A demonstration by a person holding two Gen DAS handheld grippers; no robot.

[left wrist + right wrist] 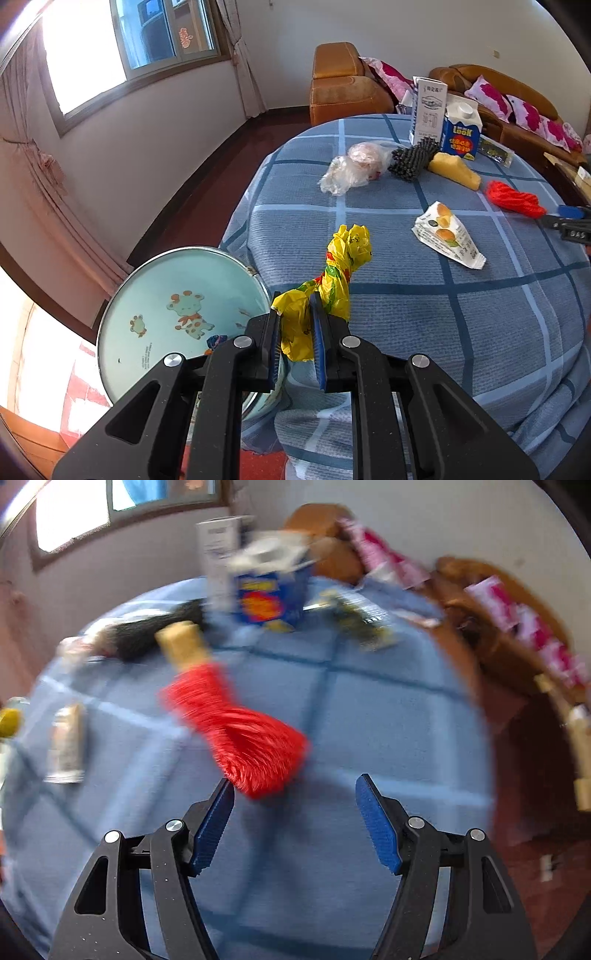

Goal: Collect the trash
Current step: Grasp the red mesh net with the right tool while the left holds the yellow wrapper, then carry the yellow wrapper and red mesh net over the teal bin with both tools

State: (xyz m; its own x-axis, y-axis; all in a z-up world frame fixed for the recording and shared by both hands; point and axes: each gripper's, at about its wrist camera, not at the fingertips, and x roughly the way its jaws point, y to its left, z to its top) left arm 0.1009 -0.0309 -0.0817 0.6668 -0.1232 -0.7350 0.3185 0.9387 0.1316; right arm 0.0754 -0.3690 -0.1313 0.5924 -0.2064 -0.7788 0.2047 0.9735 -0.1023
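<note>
- Reading "LOOK" on the blue-and-white gable-top carton point(461, 127), upper right of the left wrist view; other print there is too small to make out.
- Left gripper point(297, 325) is clenched on a crumpled yellow plastic wrapper point(332, 280), at the blue checked tablecloth's point(461, 314) near edge.
- Pale blue round tin basin with cartoon giraffe point(177, 314), lower left, holds nothing I can see.
- Right gripper point(295, 812) stands released, a red fringed tassel bundle point(240, 731) just ahead of it.

left wrist view angled down at table point(424, 306) edge, right wrist view close over red bundle point(240, 731), both sharing blue carton point(461, 129)
</note>
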